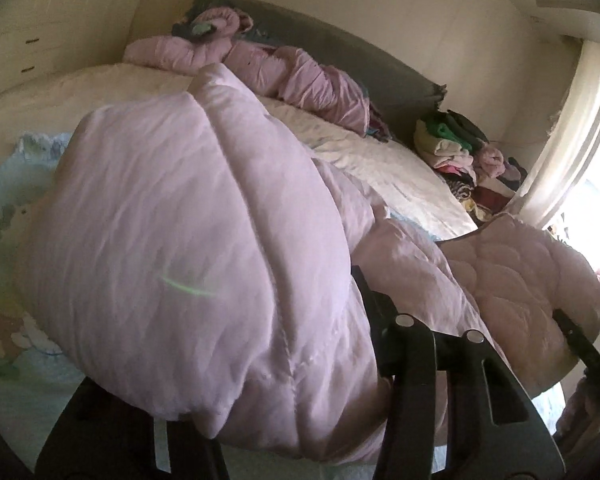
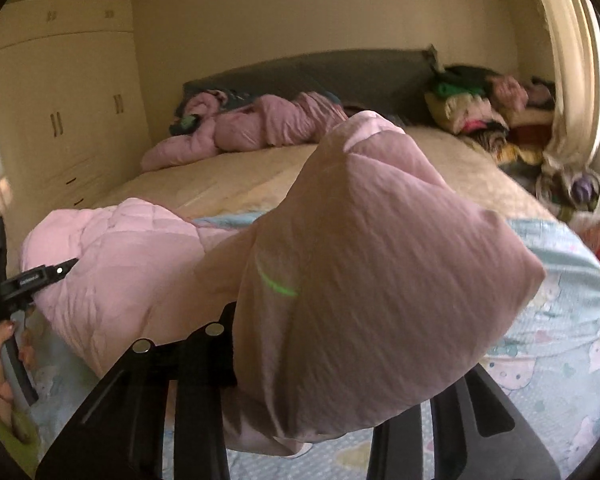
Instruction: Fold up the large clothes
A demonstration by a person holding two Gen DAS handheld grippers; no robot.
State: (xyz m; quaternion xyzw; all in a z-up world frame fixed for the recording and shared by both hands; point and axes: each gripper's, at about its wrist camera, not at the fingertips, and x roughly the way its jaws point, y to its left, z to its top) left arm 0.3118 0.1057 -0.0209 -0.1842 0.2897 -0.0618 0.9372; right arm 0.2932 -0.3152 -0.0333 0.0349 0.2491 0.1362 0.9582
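Observation:
A large pale pink quilted garment (image 1: 188, 240) fills the left wrist view, bunched between my left gripper's (image 1: 296, 392) black fingers, which are shut on it. In the right wrist view the same pink garment (image 2: 372, 264) is bunched in my right gripper (image 2: 320, 400), also shut on it. The rest of the garment (image 2: 112, 264) stretches left to my left gripper (image 2: 40, 276), held by a hand. The right gripper's finger (image 1: 580, 340) shows at the right edge of the left wrist view, in the quilted fabric (image 1: 512, 280). The garment hangs above the bed.
The bed has a light blue patterned sheet (image 2: 540, 340) in front and a beige cover (image 2: 240, 184) behind. Another crumpled pink garment (image 2: 260, 124) lies by the grey headboard (image 2: 320, 72). A pile of mixed clothes (image 2: 480, 108) sits at the right. A cream wardrobe (image 2: 60, 112) stands left.

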